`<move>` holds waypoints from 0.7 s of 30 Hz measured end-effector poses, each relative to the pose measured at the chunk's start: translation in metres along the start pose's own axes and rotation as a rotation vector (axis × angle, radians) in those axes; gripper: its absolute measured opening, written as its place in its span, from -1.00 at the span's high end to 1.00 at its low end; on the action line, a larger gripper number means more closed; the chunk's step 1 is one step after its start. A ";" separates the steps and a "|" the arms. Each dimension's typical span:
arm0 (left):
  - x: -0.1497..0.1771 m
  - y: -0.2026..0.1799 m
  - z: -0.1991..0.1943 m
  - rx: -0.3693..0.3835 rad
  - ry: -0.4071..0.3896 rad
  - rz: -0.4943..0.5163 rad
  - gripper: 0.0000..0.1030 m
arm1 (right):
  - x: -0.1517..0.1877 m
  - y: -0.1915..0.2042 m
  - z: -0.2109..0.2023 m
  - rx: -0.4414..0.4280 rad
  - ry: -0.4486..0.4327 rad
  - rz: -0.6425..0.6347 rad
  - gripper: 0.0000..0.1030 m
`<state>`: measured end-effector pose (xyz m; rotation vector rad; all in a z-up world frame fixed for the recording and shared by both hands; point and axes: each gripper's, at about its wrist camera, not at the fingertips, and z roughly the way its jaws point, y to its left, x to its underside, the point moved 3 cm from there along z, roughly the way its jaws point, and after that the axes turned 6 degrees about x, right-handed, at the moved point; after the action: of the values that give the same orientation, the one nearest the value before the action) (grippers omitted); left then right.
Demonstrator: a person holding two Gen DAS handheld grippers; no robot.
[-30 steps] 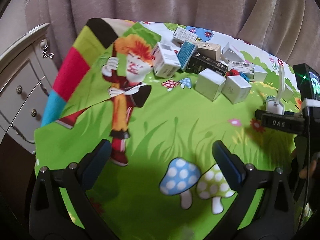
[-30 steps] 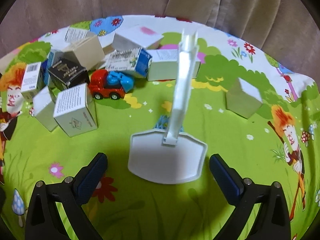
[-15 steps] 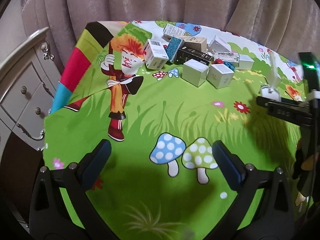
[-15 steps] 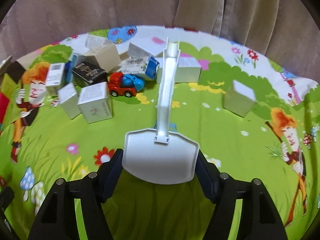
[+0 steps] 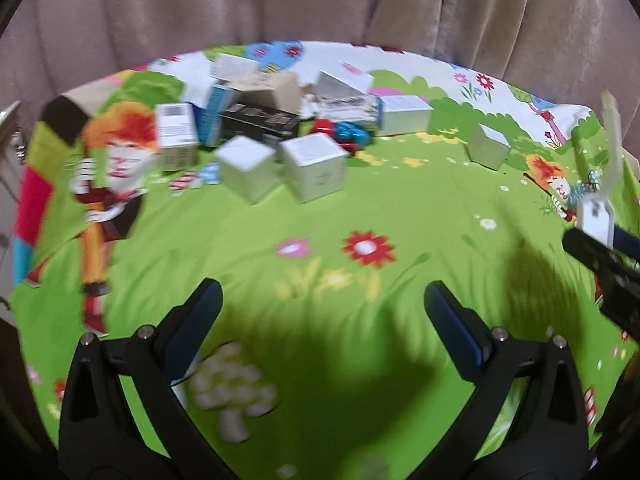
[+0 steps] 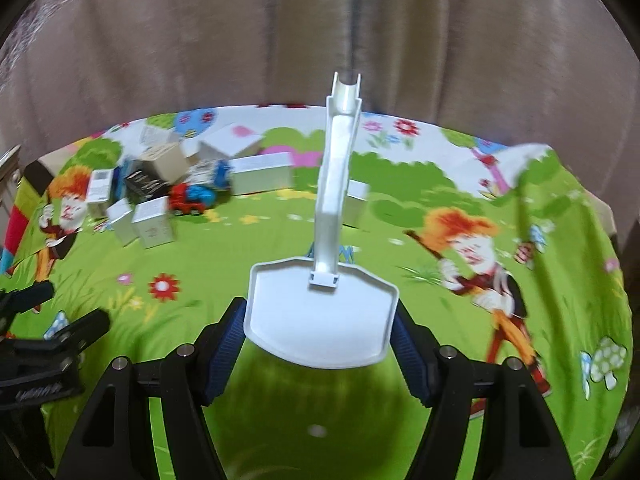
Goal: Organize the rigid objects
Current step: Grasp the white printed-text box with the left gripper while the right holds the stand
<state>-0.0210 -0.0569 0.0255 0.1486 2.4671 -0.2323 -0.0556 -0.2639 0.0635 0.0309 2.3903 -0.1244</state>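
Two tongs are in view. The right tongs point(image 6: 320, 344) are clamped on the flat base of a white stand point(image 6: 320, 312); both blue pads point(image 6: 226, 348) press against the base's sides, and its upright channelled stem rises straight ahead of the tongs. The left tongs point(image 5: 322, 320) stand wide with nothing between them, over the printed green cloth point(image 5: 360, 200) that covers the surface.

Hard to make out: both views are smeared by motion. Ahead and to the left of the left tongs lies a cluster of small boxes point(image 5: 280, 128); their printing cannot be read. A red and blue toy truck point(image 6: 192, 198) sits among them, partly hidden behind two pale cubes in the left view. One lone white box point(image 5: 488, 146) stands ahead and to the right of the left tongs, apart from the cluster; in the right view the stand's stem covers most of it. The right tongs and the stand are cut off at the right edge of the left view. The left tongs appear only as dark arms at the lower left edge of the right view.

Compared with a second ago: the right tongs were then wide on either side of the stand, which rested on the cloth; they are now shut on its base and the stand is off the cloth. The left view has swung rightward, losing the drawer unit formerly at the left edge.
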 end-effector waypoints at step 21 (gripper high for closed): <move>-0.066 0.007 0.095 -0.034 0.036 -0.061 -0.34 | -0.004 -0.002 0.008 -0.063 0.022 0.040 -0.35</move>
<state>0.0885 -0.0726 -0.0078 0.0639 2.5119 -0.2154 -0.0479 -0.2668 0.0606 0.0507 2.4125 -0.0299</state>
